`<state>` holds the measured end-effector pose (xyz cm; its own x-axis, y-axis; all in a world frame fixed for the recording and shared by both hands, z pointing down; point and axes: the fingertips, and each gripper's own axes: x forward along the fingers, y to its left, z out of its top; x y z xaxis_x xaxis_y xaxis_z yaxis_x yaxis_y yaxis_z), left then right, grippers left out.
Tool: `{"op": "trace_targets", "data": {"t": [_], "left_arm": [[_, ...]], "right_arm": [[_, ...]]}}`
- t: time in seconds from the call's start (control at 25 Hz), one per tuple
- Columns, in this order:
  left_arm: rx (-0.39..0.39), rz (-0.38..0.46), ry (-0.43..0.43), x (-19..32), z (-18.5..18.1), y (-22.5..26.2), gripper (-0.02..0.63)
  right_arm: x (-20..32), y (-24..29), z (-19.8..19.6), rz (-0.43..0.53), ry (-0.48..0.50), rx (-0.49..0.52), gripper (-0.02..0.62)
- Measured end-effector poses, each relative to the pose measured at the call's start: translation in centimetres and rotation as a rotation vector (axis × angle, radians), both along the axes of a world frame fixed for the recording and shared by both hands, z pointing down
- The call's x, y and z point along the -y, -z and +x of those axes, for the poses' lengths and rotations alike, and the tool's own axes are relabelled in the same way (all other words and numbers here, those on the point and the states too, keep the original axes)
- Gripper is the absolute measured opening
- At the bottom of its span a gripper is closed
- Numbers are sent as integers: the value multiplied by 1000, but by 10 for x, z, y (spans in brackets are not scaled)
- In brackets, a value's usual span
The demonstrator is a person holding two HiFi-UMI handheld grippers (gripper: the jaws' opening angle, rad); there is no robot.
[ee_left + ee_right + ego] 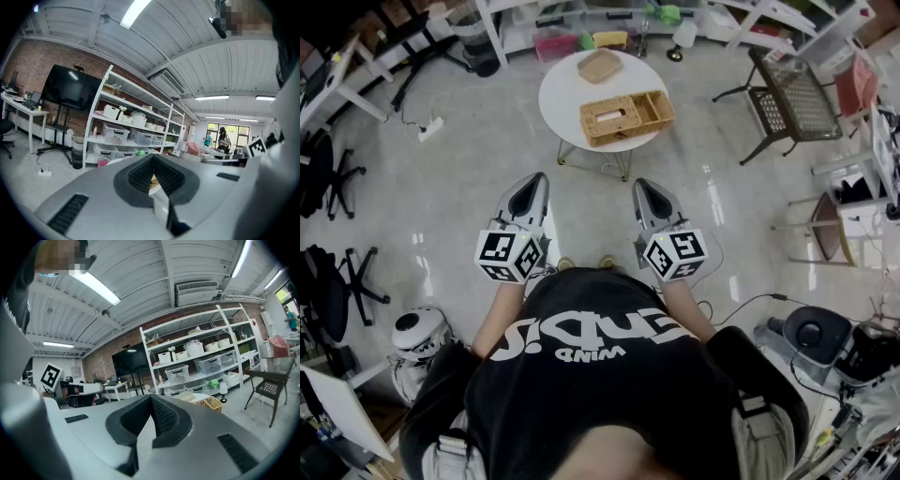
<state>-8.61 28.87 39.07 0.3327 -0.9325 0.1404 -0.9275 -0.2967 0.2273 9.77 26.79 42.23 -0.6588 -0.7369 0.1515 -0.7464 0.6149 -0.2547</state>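
Far left: office chairs along the edge, and a power strip with its cable on the floor.

My left gripper is at waist height and points forward. The fingers are closed tip to tip with nothing between them, only a thin V gap lower down in the left gripper view.

Open floor runs from both tips to the table, which is ahead, near and not touched. Its front edge sits centred between my two grippers. The basket is on the table's near right part. It has compartments and one corner reaches the rim. A woven lid lies on the far side of the table, apart from the basket. Shelves stand behind it.

My right gripper is level with the left and well apart from it. Its fingers are also closed and empty. In the right gripper view the basket shows to the right of the tips.

Right side: a metal chair well clear of the table, with bare floor between them.
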Motion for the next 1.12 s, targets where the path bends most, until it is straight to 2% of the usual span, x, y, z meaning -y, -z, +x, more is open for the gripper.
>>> {"op": "trace_targets", "data": {"t": [0.24, 0.52, 0.72, 0.92, 1.12], "left_arm": [[-1, 0, -10, -6, -3, -1, 0], [-23, -6, -44, -13, -15, -8, 0], [-38, -11, -62, -13, -21, -21, 0], [-62, 22, -51, 2, -37, -11, 0], [-69, 30, -42, 33, -45, -15, 0]], "right_arm": [[-6, 3, -7, 14, -3, 3, -3], [-23, 2, -18, 8, -59, 48, -3], [-32, -13, -24, -5, -94, 18, -3], [-15, -12, -28, -15, -134, 15, -3], [13, -17, -35, -1, -134, 5, -3]]}}
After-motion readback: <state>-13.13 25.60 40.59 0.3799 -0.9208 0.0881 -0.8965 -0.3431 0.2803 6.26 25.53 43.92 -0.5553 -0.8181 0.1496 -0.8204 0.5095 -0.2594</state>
